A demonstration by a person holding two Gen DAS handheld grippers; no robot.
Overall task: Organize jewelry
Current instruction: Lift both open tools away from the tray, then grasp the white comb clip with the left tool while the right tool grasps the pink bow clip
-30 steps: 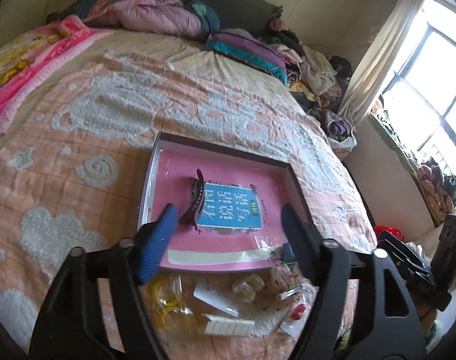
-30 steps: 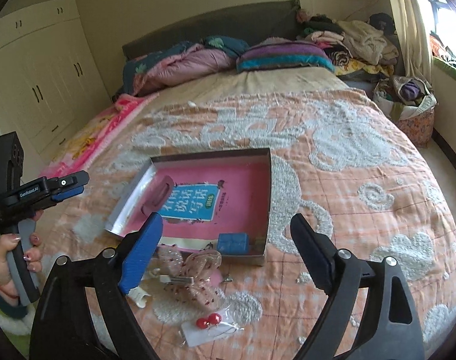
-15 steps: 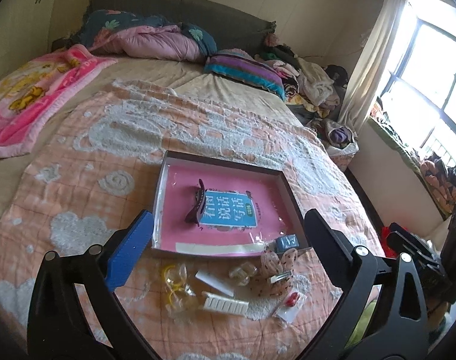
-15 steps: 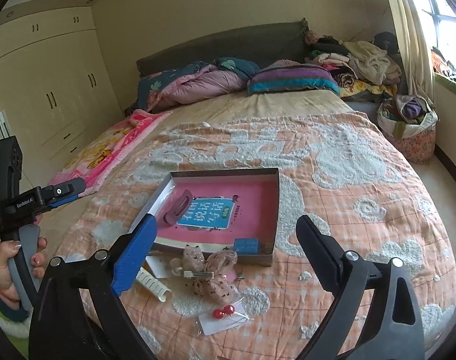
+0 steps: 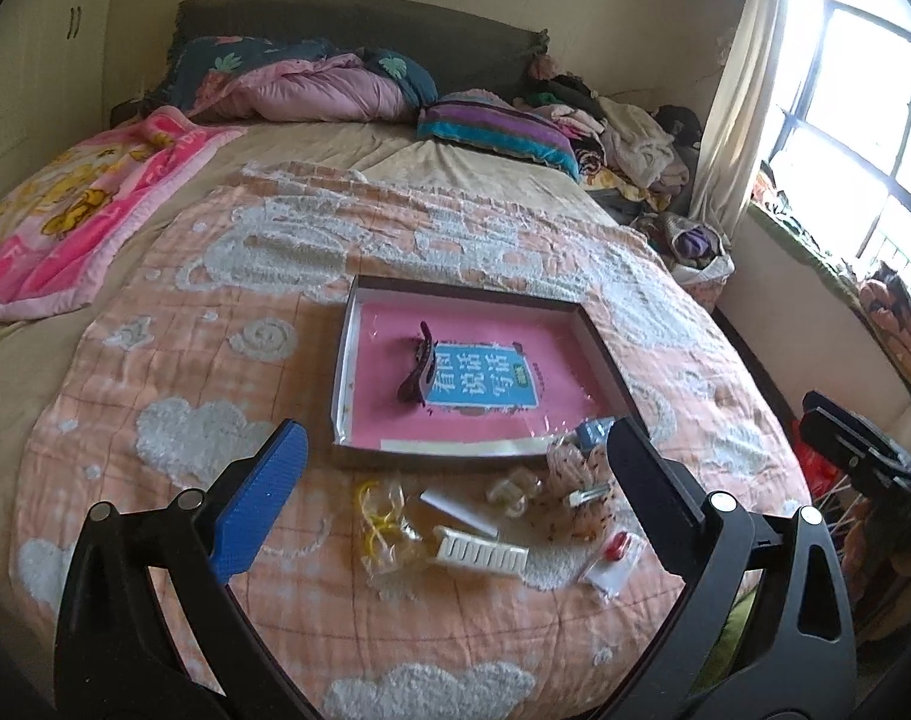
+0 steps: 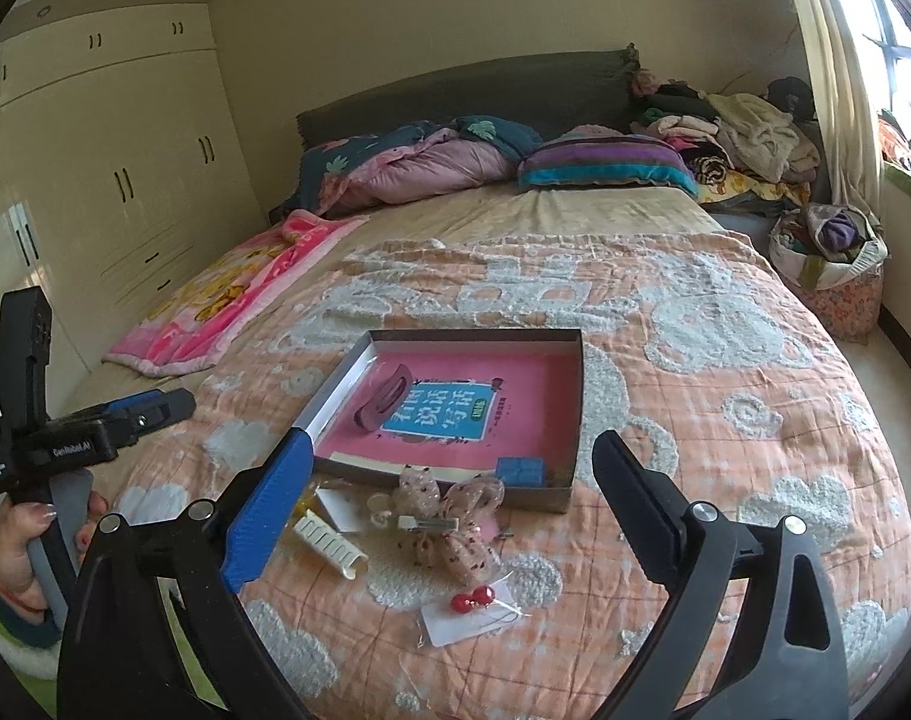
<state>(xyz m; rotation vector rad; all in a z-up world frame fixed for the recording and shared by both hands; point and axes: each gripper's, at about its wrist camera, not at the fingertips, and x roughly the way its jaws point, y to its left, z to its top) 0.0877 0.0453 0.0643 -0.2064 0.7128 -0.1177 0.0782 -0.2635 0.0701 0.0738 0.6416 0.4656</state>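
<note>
Left tool label "GenRobot.AI" — tray book title Chinese.

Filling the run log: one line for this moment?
left hand-held gripper open | right hand-held gripper open | box: hair clip inside | earrings outside

A shallow open box with a pink lining is lying flat on the bed, holding a dark hair claw and a small blue case. Just before its near wall, a spotted pink bow clip, a white comb, red bead earrings on a card and yellow hoops in a clear bag are lying scattered.
</note>
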